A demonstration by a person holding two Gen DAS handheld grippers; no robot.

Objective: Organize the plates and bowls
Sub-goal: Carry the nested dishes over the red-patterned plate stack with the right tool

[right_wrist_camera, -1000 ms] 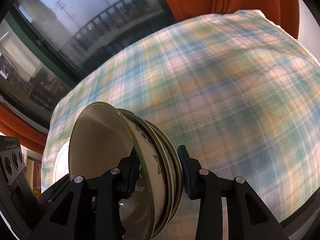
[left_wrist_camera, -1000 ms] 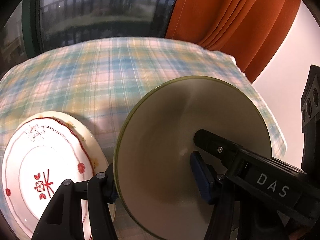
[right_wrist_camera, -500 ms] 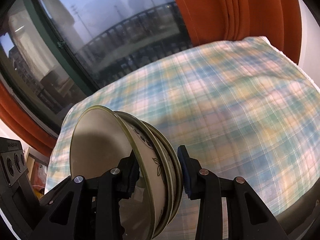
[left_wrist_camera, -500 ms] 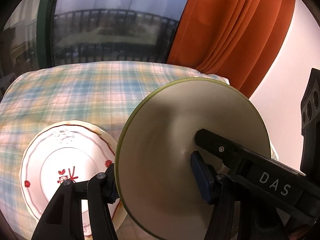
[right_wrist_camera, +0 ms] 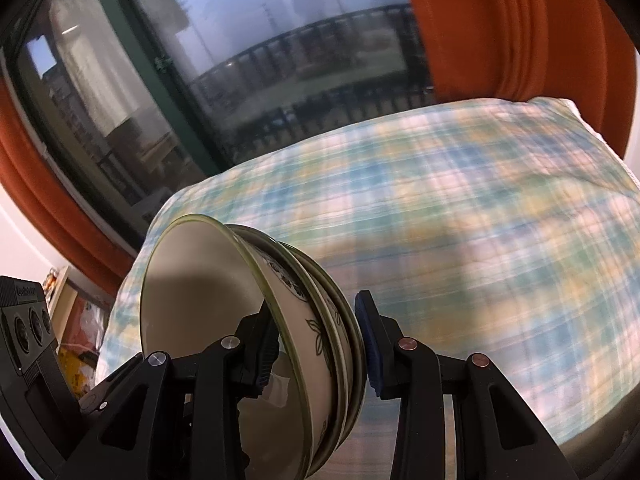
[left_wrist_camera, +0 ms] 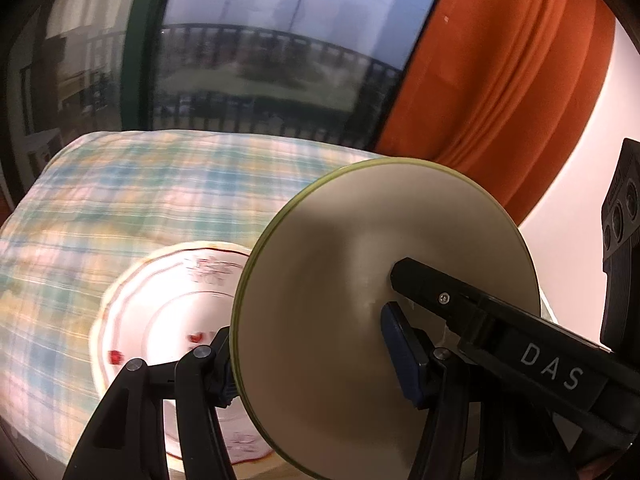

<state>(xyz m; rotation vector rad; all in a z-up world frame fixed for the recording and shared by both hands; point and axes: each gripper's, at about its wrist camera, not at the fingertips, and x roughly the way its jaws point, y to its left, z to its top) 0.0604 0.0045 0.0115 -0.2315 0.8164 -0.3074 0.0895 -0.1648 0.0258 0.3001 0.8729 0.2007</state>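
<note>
1. The left gripper and the right gripper both clamp the same stack of bowls, nested and green-rimmed, tipped on edge and held clear above the table.
2. In the left wrist view, the left gripper's jaws stand one on each side of the stack's wall, one finger outside at the rim, the blue pad of the other inside the top bowl's plain cream hollow.
3. In the right wrist view, the right gripper's jaws close across the walls, one finger inside, the other against the outermost bowl, whose neighbour bears a dark leaf pattern.
4. A white plate with a red scalloped line and red marks lies flat near the table's near edge, below and behind the lifted stack.
5. A pastel plaid tablecloth covers the table.
6. Beyond the far edge are a window and an orange curtain.
</note>
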